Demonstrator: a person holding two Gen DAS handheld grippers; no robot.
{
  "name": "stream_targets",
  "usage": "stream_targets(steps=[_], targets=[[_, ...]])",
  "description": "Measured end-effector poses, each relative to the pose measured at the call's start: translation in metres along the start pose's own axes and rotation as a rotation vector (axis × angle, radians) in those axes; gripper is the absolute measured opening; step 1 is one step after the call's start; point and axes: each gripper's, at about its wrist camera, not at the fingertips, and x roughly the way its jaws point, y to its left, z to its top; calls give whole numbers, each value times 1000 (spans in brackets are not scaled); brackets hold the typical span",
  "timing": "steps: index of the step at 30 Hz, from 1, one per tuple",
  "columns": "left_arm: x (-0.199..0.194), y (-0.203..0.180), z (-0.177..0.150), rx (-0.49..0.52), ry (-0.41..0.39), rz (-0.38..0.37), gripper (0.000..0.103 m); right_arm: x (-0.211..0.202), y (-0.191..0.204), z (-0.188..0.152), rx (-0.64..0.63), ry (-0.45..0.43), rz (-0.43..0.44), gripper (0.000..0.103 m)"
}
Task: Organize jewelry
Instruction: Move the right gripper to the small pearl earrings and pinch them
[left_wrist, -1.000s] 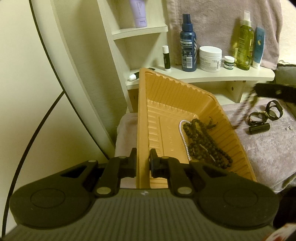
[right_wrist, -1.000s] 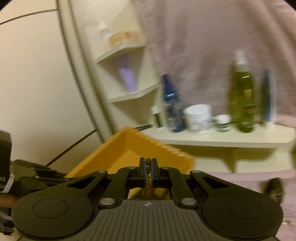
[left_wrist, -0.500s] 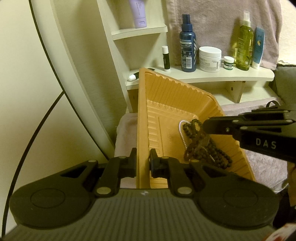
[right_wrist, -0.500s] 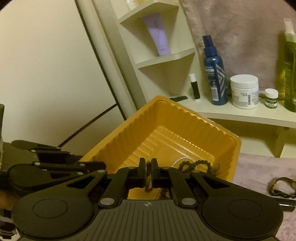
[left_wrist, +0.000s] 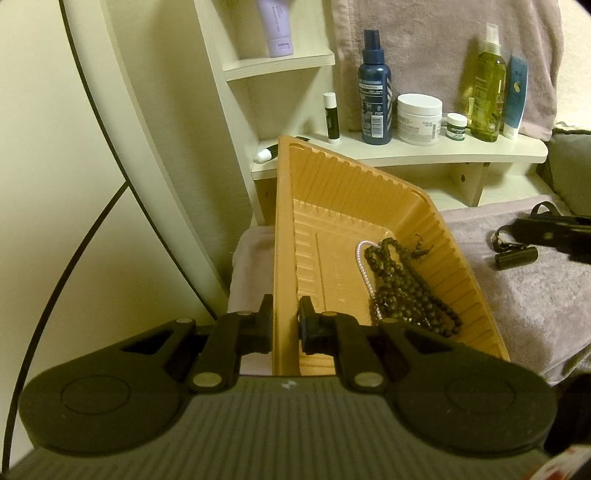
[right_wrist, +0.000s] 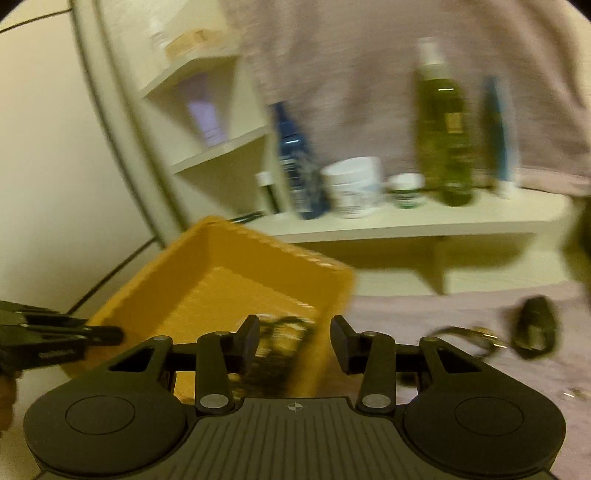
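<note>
My left gripper (left_wrist: 285, 321) is shut on the near rim of an orange plastic tray (left_wrist: 332, 206) and holds it tilted. In the tray lie a dark beaded necklace (left_wrist: 406, 288) and a white pearl strand (left_wrist: 364, 269). My right gripper (right_wrist: 294, 341) is open and empty, just right of the tray (right_wrist: 221, 280); its view is blurred. It also shows at the right edge of the left wrist view (left_wrist: 550, 232). A gold-and-dark bracelet (right_wrist: 480, 334) and a dark strap loop (right_wrist: 535, 326) lie on the mauve towel (left_wrist: 517, 295).
A small dark cylinder (left_wrist: 515, 257) lies on the towel. A cream shelf (left_wrist: 406, 155) behind holds a blue spray bottle (left_wrist: 376, 88), a white jar (left_wrist: 419, 118), a green bottle (left_wrist: 487, 85) and a lip balm (left_wrist: 331, 118). A cream wall is at the left.
My right gripper has opened and let a beaded piece go into the tray, then drawn back to the right, off the tray. The left gripper and tray have not moved.
</note>
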Motion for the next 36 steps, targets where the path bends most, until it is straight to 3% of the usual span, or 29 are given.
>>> stream_targets(steps=[7, 15, 24, 36], targets=[[0, -1, 0, 4, 0, 1, 12, -43, -44, -14, 18, -68, -203, 43], [0, -2, 0, 10, 0, 4, 12, -73, -90, -38, 28, -34, -366, 43], [0, -2, 0, 11, 0, 7, 12, -79, -106, -66, 25, 5, -426, 43], [0, -2, 0, 12, 0, 6, 12, -57, -125, -67, -36, 28, -467, 43]])
